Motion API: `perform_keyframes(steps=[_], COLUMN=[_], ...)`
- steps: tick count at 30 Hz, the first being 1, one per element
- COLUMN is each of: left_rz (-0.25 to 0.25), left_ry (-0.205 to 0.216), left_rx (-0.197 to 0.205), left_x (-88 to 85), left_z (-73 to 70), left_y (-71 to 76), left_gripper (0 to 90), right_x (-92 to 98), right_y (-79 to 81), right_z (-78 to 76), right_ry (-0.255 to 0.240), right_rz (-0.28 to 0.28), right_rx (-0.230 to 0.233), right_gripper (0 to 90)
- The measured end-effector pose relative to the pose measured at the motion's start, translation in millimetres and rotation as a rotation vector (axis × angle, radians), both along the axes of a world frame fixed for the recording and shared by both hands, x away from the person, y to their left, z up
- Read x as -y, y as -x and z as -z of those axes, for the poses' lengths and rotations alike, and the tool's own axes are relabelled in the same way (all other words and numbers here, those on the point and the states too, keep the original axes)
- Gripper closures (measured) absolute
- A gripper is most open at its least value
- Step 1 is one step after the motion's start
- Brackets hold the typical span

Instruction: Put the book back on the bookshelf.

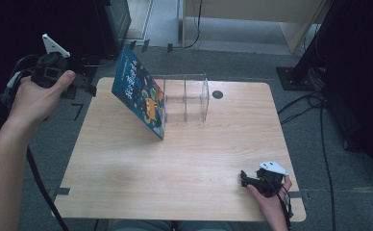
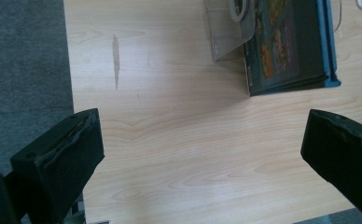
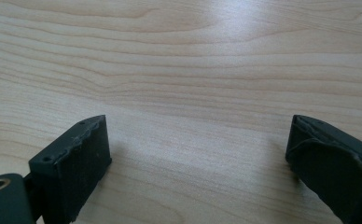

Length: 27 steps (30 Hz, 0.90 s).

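High view: glossy book (image 1: 139,91), clear acrylic rack (image 1: 187,98)

Pale wood table (image 1: 184,159), grey carpet floor (image 1: 252,60), dark surroundings.

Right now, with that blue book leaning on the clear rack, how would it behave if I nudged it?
The book stands tilted on its lower edge against the rack, so a nudge would probably tip it flat. It looks thin with a stiff cover, likely light. On the smooth table its edge may slide.
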<state>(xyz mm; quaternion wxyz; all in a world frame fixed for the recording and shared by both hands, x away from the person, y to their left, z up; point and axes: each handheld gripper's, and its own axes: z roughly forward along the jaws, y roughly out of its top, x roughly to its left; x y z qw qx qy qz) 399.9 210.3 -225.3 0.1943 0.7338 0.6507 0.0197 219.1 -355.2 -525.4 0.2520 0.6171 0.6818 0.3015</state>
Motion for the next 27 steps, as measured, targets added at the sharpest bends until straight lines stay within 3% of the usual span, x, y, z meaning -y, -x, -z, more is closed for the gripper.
perform_keyframes(steps=[7, 11, 17, 19, 20, 23, 27], left_rz=[-0.005, 0.014, 0.020, 0.024, 0.022, 0.014, 0.015], left_ry=[-0.017, -0.016, -0.049, -0.038, -0.027, -0.002, 0.012], left_rx=[0.004, 0.012, 0.022, 0.029, 0.057, 0.087, 0.091], left_x=[-8.3, -5.6, -1.5, -1.6, -2.9, -5.9, -8.2], left_z=[11.0, 22.9, 44.7, 50.2, 54.5, 63.0, 75.7], left_y=[11.5, 19.5, 28.7, 31.4, 35.6, 42.3, 49.7], left_gripper=[0.0, 0.0, 0.0, 0.0, 0.0, 0.0, 0.0], right_x=[0.0, -0.1, -0.1, -0.2, -0.1, -0.2, -0.2], right_y=[0.0, 0.0, 0.0, 0.1, 0.1, 0.0, 0.0], right_z=[0.0, 0.0, 0.1, 0.0, 0.0, 0.1, 0.1], right_ry=[0.000, 0.000, 0.001, 0.000, 0.000, 0.000, -0.001], right_rz=[0.000, 0.001, 0.003, 0.003, 0.003, 0.003, 0.003], right_rx=[0.000, 0.000, 0.001, 0.000, 0.000, 0.001, 0.001], right_gripper=[5.9, 5.9, 5.9, 5.9, 5.9, 5.9, 5.9])
